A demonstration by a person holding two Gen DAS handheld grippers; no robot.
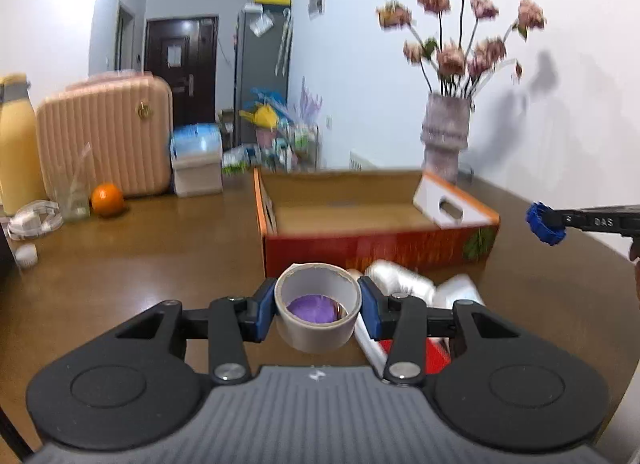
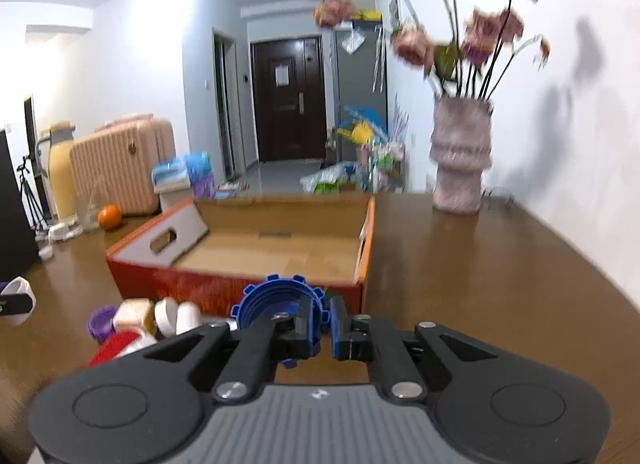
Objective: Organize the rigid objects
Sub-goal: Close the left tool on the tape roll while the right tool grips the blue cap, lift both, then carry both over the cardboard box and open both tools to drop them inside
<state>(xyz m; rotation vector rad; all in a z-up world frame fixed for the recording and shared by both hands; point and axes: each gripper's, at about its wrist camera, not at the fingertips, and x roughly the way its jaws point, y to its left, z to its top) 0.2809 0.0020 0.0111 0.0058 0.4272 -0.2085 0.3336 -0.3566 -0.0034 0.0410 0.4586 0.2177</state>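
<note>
My left gripper (image 1: 318, 306) is shut on a grey tape roll (image 1: 318, 328) and holds it above the table, just short of the open orange cardboard box (image 1: 376, 252). My right gripper (image 2: 322, 324) is shut on the rim of a blue toothed cap (image 2: 276, 300), in front of the same box (image 2: 240, 288). That cap also shows at the right edge of the left wrist view (image 1: 546, 223). A pile of white bottles, a purple lid and a red item lies by the box (image 2: 136, 324), also in the left wrist view (image 1: 416, 288).
A vase of pink flowers (image 1: 446, 135) stands behind the box near the wall. An orange (image 1: 107, 199), a glass, a yellow bottle (image 1: 16, 143) and a pink suitcase (image 1: 108, 135) sit at the far left of the brown table (image 2: 500, 284).
</note>
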